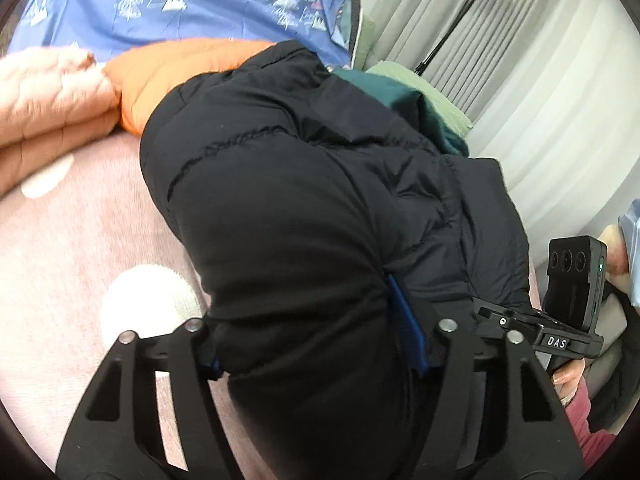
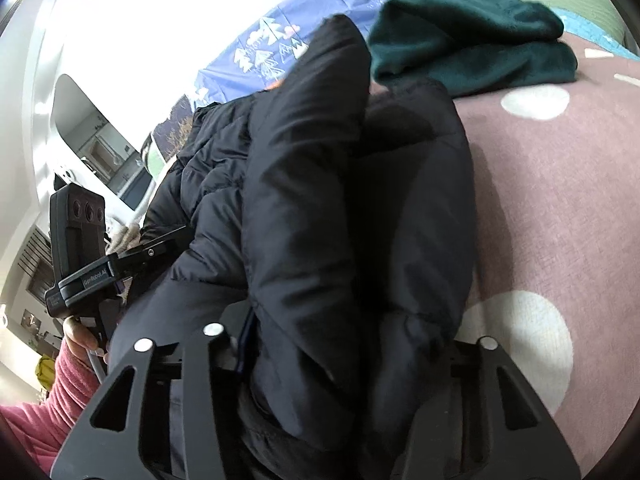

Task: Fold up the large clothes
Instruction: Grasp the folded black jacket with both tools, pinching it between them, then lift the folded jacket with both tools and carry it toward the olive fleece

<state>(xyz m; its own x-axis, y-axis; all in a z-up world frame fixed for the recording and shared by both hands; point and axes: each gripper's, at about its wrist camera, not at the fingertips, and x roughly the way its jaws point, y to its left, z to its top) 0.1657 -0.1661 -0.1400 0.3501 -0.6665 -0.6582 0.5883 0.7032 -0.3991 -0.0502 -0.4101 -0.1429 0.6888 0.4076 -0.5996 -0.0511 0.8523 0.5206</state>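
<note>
Between our left gripper (image 1: pixel 316 344) pads bulges the black quilted puffer jacket (image 1: pixel 304 184), clamped, lying on the pink dotted bed cover (image 1: pixel 80 240). Our right gripper (image 2: pixel 344 360) likewise pinches a thick jacket fold; behind it lies a dark green fleece (image 2: pixel 472 40).

Black slotted hand-held gripper (image 1: pixel 320 344), silver screws, pink sleeve (image 2: pixel 60 396)

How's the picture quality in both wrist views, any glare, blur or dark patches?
Left wrist view: evenly lit, but the peach quilt at the left edge is blurred, and fisheye bends the curtain. Right wrist view: the upper left is blown out white, and the black puffer jacket is so dark that its folds barely show.
</note>
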